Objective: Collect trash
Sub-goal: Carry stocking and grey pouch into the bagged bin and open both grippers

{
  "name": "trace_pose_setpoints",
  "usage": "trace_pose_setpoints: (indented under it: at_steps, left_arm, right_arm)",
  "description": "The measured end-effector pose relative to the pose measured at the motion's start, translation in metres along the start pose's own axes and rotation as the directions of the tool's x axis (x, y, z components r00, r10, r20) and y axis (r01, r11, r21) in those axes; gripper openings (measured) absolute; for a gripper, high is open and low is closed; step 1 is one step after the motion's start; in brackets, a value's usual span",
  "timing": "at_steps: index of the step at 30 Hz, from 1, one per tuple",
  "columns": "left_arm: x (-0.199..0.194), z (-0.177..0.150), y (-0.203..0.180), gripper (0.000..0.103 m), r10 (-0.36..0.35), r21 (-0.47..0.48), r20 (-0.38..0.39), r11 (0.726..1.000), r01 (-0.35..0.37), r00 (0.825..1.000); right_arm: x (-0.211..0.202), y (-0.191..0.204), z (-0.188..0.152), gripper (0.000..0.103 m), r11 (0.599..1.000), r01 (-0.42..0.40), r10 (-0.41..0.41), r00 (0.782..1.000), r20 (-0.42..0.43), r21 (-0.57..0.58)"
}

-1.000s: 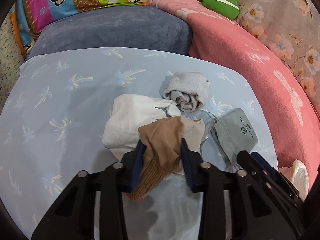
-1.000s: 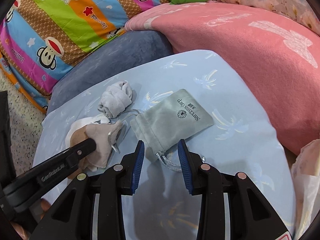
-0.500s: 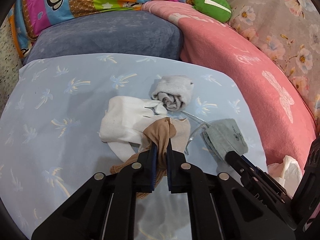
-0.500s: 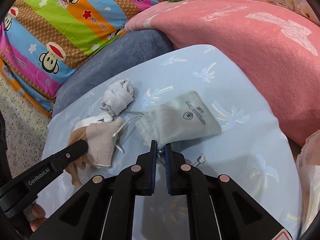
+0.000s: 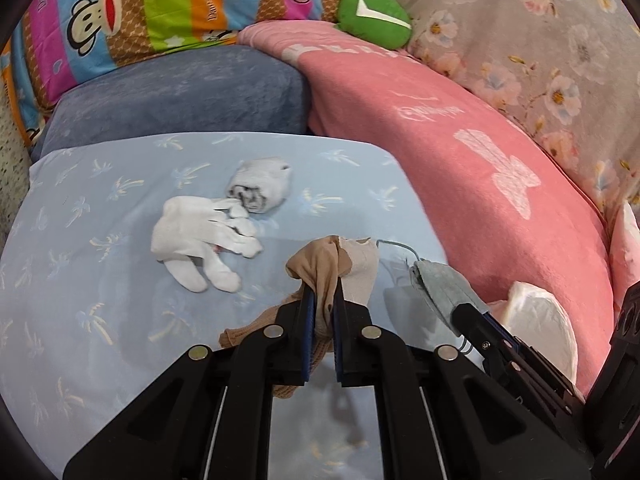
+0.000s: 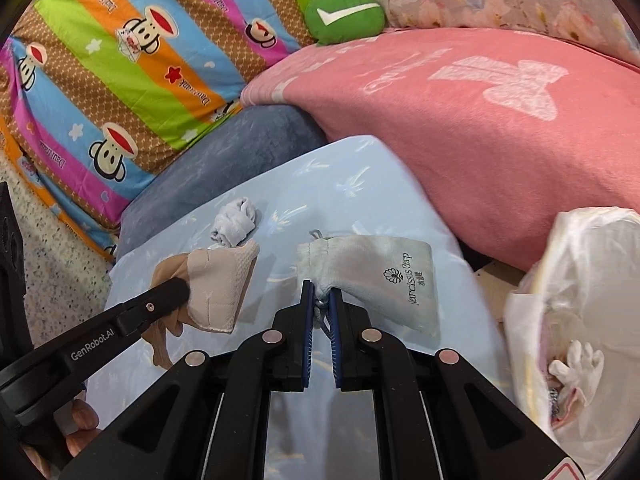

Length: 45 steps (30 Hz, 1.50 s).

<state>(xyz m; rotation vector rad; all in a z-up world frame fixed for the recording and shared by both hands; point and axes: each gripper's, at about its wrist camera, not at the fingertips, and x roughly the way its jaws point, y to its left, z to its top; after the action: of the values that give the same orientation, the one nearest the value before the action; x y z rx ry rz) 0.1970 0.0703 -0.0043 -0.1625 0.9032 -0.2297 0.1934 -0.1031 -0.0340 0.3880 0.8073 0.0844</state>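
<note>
Left gripper (image 5: 325,307) clenching tan stocking (image 5: 326,268), bunched between the pads and hanging just ahead of the tips. Right gripper (image 6: 320,306) pinching grey pouch (image 6: 372,276) at its drawstring neck, body trailing ahead and right. Both seemingly lifting clear of blue sheet (image 5: 100,320). White bag (image 6: 576,320) gaping open, right of the right gripper. Advising: keeping both grips tight, carrying high so the dangling ends clear the rim, releasing only over the opening. Glove (image 5: 200,240) and rolled sock (image 5: 260,190) lying ahead-left, still uncollected.
</note>
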Motion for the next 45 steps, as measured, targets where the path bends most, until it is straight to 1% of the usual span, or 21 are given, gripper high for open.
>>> trace_pose_setpoints:
  at_steps: [7, 12, 19, 25, 32, 37, 41, 43, 44, 45]
  left_arm:
    - [-0.015, -0.012, -0.049, 0.008, -0.043, 0.071, 0.010, 0.997, 0.042, 0.999]
    - [-0.019, -0.023, -0.085, 0.008, -0.079, 0.118, -0.006, 0.990, 0.079, 0.997]
    - [-0.022, -0.039, -0.132, 0.008, -0.127, 0.196, -0.023, 0.972, 0.129, 0.992]
    - [-0.021, -0.052, -0.167, 0.008, -0.160, 0.252, -0.049, 0.953, 0.167, 0.986]
    - [-0.016, -0.062, -0.193, 0.009, -0.185, 0.290, -0.081, 0.936, 0.201, 0.979]
    - [-0.016, -0.064, -0.203, 0.009, -0.202, 0.307, -0.082, 0.926, 0.218, 0.976]
    - [-0.015, -0.066, -0.208, 0.009, -0.203, 0.312, -0.091, 0.924, 0.222, 0.975]
    - [-0.013, -0.066, -0.209, 0.010, -0.200, 0.306, -0.099, 0.926, 0.221, 0.975]
    - [-0.013, -0.066, -0.208, 0.012, -0.196, 0.302, -0.100, 0.928, 0.217, 0.976]
    - [-0.012, -0.066, -0.207, 0.018, -0.192, 0.298, -0.100, 0.930, 0.214, 0.976]
  right_arm:
    - [-0.051, -0.035, -0.006, 0.007, 0.999, 0.022, -0.023, 0.998, 0.058, 0.028]
    - [-0.083, -0.068, -0.012, 0.007, 0.996, 0.045, -0.052, 0.995, 0.088, 0.078]
    - [-0.119, -0.115, -0.022, 0.007, 0.986, 0.082, -0.100, 0.988, 0.119, 0.146]
    - [-0.140, -0.148, -0.029, 0.007, 0.975, 0.109, -0.136, 0.982, 0.132, 0.192]
    - [-0.154, -0.172, -0.035, 0.008, 0.966, 0.128, -0.162, 0.977, 0.140, 0.225]
    - [-0.161, -0.182, -0.038, 0.008, 0.961, 0.138, -0.176, 0.974, 0.143, 0.241]
    - [-0.163, -0.186, -0.038, 0.008, 0.958, 0.141, -0.182, 0.973, 0.146, 0.251]
    - [-0.163, -0.187, -0.038, 0.010, 0.957, 0.144, -0.185, 0.972, 0.147, 0.252]
    - [-0.164, -0.187, -0.038, 0.014, 0.956, 0.147, -0.188, 0.971, 0.149, 0.255]
    - [-0.164, -0.188, -0.038, 0.014, 0.955, 0.147, -0.191, 0.970, 0.152, 0.258]
